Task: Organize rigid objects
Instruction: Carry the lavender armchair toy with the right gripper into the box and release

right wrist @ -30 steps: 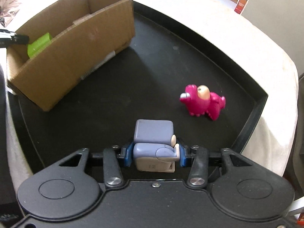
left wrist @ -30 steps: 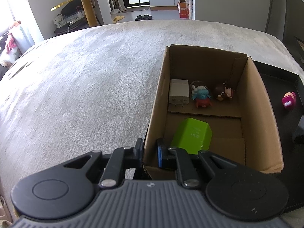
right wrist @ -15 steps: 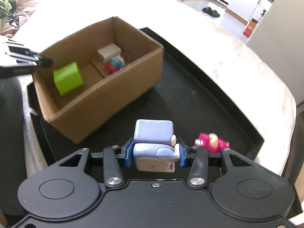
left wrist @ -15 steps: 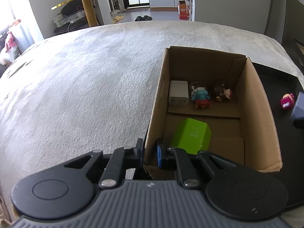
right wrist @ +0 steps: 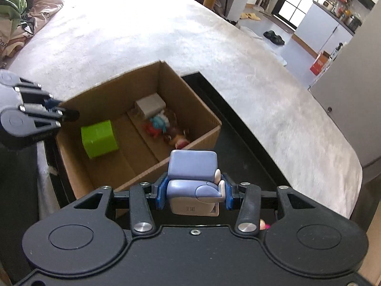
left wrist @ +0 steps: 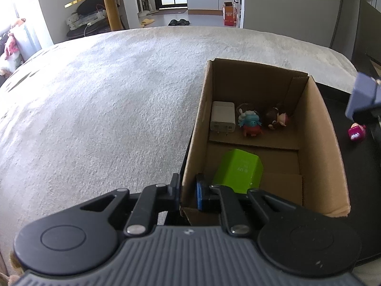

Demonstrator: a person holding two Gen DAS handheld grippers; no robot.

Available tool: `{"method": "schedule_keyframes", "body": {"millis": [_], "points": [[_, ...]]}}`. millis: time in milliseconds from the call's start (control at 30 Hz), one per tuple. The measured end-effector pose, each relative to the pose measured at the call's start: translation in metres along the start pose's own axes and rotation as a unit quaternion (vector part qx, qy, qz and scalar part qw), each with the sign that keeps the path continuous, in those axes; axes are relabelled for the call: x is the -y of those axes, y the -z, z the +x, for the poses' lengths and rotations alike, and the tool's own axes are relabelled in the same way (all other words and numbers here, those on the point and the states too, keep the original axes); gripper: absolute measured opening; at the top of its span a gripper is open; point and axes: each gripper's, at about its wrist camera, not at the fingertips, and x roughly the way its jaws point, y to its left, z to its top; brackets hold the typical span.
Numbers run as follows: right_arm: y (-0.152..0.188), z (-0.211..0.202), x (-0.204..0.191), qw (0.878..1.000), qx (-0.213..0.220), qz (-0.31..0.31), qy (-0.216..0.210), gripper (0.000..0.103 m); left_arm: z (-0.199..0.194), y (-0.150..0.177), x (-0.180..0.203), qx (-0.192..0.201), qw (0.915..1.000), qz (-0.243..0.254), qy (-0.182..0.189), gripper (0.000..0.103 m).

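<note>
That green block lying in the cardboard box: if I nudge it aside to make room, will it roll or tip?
The green block looks boxy with flat faces, so it should slide rather than roll. It sits low and squat on the cardboard box floor, so tipping seems unlikely. Its smooth plastic-looking shell may skid easily across the cardboard.

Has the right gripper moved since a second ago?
Yes. The right gripper, shut on the blue toy chair, has risen off the black tray toward the cardboard box.

Black grippers with silver screws, round discs and blue-padded fingers point(right wrist: 161, 194).
</note>
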Motion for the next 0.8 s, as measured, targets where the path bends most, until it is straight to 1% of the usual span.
{"method": "schedule_keyframes", "body": {"millis": [100,333,467,800], "points": [[-0.013,-0.001,-0.004,1.000,0.005,-0.004,-0.005,0.044,0.000,0.000,-0.003,-0.001,1.0000,-0.005,0.004,0.012],[-0.042,0.007,-0.028,0.999,0.011,-0.042,-0.018,0.044,-0.001,0.001,-0.008,0.000,0.9997,-0.016,0.016,0.012],[-0.053,0.012,-0.039,0.997,0.014,-0.062,-0.033,0.044,0.000,0.001,-0.012,-0.001,0.9994,-0.025,0.024,0.012],[-0.080,0.021,-0.064,0.992,0.033,-0.117,-0.031,0.044,0.001,0.001,-0.017,-0.002,0.9987,-0.036,0.036,0.011]]}}
